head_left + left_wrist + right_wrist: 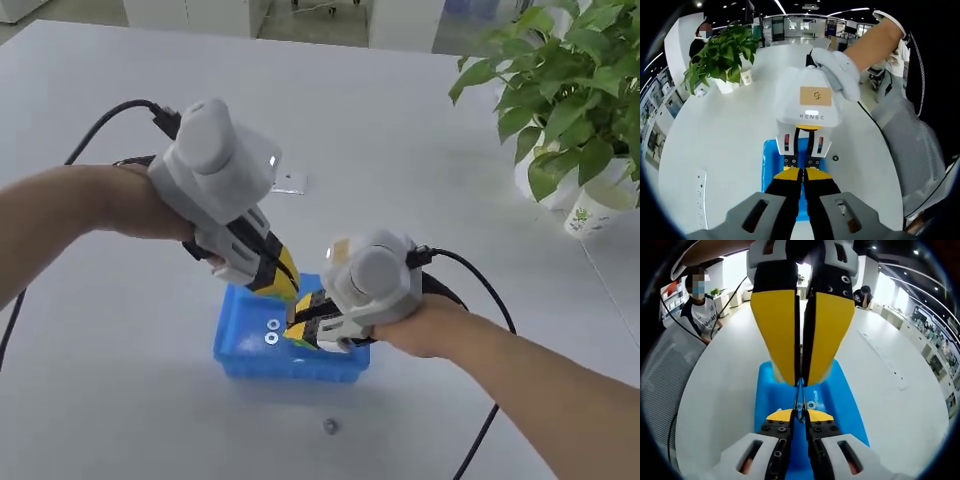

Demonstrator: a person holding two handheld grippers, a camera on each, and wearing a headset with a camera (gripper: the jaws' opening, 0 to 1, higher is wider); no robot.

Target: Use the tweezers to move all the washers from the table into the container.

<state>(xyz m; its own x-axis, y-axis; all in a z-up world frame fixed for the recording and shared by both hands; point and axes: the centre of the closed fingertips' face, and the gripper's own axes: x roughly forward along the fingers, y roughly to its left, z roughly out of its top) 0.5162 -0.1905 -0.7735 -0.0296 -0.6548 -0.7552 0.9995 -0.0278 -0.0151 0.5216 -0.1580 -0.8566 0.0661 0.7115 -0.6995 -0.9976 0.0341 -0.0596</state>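
Pinching the thin tweezers (800, 400) with near-shut jaws of both left gripper (800, 382) and right gripper (800, 415), directly over the blue container (235, 352) holding two washers (272, 325) — likely steadying a release — with one washer (329, 426) out on the surface (120, 400).

White table (420, 130), matte, evenly lit. Potted plant (570, 110) in white pot at far right edge. Grey mesh chair (910, 145) alongside. Ceiling strip lights (782, 5). Open-plan office beyond.
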